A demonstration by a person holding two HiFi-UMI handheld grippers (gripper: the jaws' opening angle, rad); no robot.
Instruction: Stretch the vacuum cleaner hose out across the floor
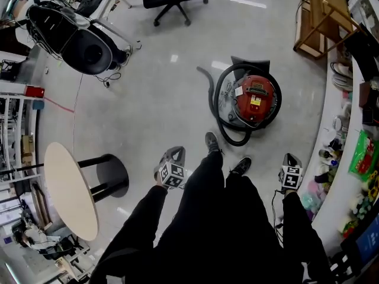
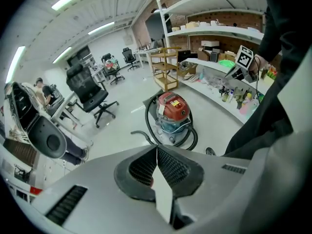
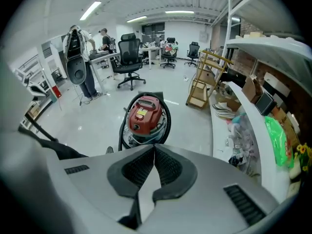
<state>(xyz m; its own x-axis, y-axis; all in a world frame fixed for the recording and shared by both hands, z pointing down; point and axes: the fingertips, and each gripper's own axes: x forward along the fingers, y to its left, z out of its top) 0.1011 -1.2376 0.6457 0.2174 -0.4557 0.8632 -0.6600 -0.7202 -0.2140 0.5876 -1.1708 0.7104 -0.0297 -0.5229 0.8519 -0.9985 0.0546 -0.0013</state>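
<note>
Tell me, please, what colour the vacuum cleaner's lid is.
Red, with a yellow label. The vacuum cleaner shows best in the right gripper view.

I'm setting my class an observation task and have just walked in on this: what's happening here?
A person stands on the floor holding a gripper in each hand. The left gripper and the right gripper are both shut and empty. Just ahead sits a red vacuum cleaner, with its black hose coiled around the body and one end trailing off across the floor. Neither gripper touches the hose, so the stretching has not yet begun.
</note>
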